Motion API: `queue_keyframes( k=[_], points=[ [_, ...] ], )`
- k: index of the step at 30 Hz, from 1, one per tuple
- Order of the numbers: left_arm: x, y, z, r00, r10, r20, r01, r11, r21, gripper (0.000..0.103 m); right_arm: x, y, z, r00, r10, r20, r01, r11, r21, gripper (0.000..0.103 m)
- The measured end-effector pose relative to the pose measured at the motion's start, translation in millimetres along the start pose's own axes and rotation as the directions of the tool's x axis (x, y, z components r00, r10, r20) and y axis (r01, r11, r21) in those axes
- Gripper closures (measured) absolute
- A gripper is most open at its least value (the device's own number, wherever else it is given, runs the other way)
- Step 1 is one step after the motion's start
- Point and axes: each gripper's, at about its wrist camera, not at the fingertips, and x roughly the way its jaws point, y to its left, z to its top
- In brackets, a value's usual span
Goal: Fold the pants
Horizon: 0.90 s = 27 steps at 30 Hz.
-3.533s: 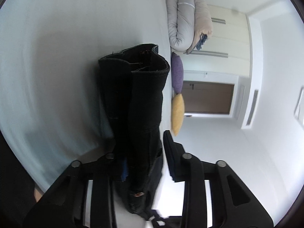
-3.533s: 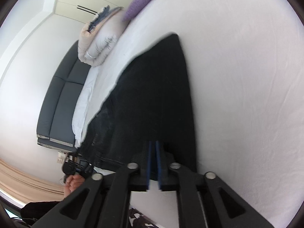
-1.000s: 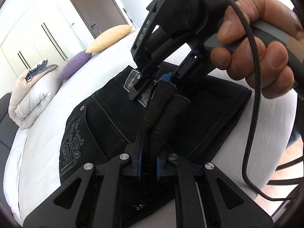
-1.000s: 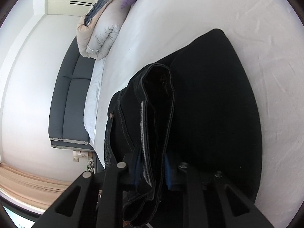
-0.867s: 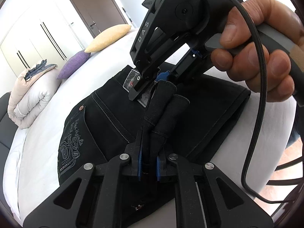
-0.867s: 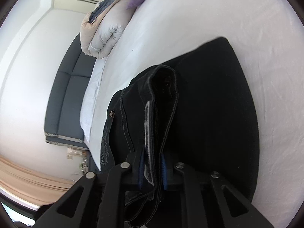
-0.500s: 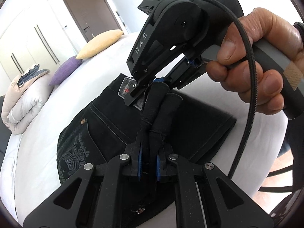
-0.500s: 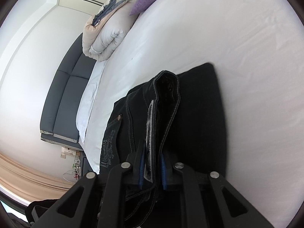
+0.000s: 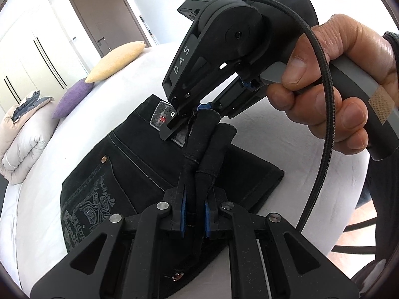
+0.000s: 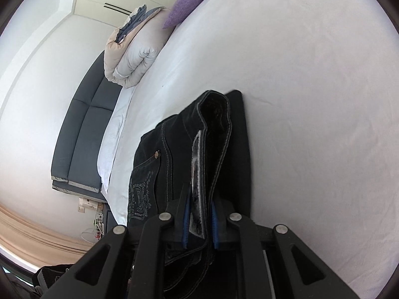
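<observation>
Up close, the left gripper clamps two rolled hems of black pants near the bed's edge; the right gripper, in a hand, pinches the waistband above them. Beyond, purple and yellow pillows line the far edge.

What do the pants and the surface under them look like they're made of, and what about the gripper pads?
Pants: black denim by the look, matte, with pale contrast stitching, a copper rivet and an embroidered back pocket. Bed sheet: smooth white woven fabric, probably cotton, faintly creased. Pads of the left gripper: blue, seemingly rubber or foam; too small to be sure. The right gripper has the same blue pads.
</observation>
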Motion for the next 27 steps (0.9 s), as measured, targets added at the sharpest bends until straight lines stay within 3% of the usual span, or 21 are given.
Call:
queue_keyframes(
  k=[3,9,13,17,19,20,22,25,27],
  points=[
    [8.9,25.6,-1.0,1.000,-0.003,-0.006,0.003,1.000,0.003,0.094,1.4,-5.6,-4.4,1.000,0.007,0.004,-0.007,1.000,0.017,0.089],
    [9.3,35.0,-6.1,1.000,-0.015,-0.002,0.015,0.999,-0.036,0.091,3.6,-12.2,-12.0,0.999,0.026,0.032,-0.026,0.999,0.017,0.089],
    [-0.9,60.9,-7.5,0.996,-0.093,-0.002,0.092,0.987,-0.135,0.085,-6.3,-15.1,-13.7,0.998,0.047,0.043,-0.049,0.998,0.045,0.077],
    [-26.6,108.2,-22.2,0.970,-0.235,0.056,0.241,0.919,-0.311,0.076,-41.4,-17.8,-25.7,0.993,0.005,0.116,-0.014,0.997,0.076,0.062],
    [-39.4,136.1,-33.4,0.954,-0.278,0.114,0.300,0.870,-0.390,0.076,-60.6,-16.3,-33.0,0.990,-0.013,0.139,0.003,0.997,0.074,0.063],
    [-45.0,156.8,-39.6,0.949,-0.282,0.144,0.317,0.843,-0.435,0.076,-66.0,-14.2,-35.1,0.990,-0.006,0.142,-0.004,0.997,0.071,0.073],
    [-48.5,186.5,-45.2,0.950,-0.263,0.170,0.313,0.813,-0.491,0.076,-75.0,1.8,-39.8,0.991,0.013,0.137,-0.018,0.999,0.034,0.087],
    [-32.4,236.5,-49.3,0.961,-0.231,0.149,0.274,0.779,-0.563,0.076,-66.6,28.5,-42.1,0.994,0.042,0.099,-0.039,0.999,-0.026,0.088],
    [-19.3,258.6,-45.5,0.967,-0.216,0.131,0.252,0.774,-0.581,0.076,-51.6,44.1,-43.2,0.997,0.038,0.064,-0.034,0.997,-0.062,0.088]
  ],
)
